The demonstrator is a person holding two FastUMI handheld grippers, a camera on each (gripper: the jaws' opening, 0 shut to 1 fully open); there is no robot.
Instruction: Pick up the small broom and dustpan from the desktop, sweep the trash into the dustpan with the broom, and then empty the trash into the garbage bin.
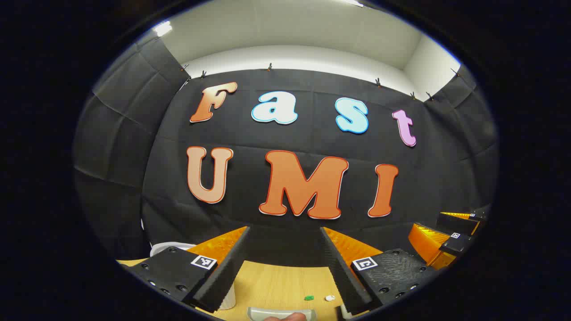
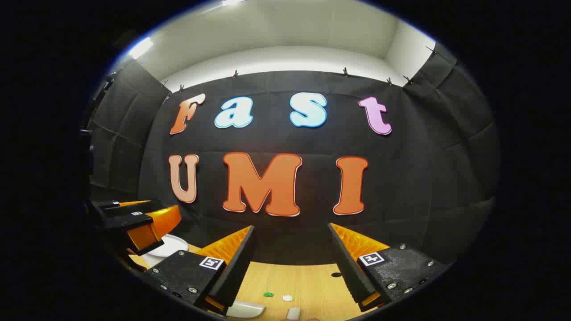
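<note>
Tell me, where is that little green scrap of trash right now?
The green scrap lies on the wooden desktop, just left of a white scrap, ahead between the left gripper fingers in the left gripper view.

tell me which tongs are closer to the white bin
Left. The left tongs are close beside the white bin; the right tongs are farther off to its right.
</note>
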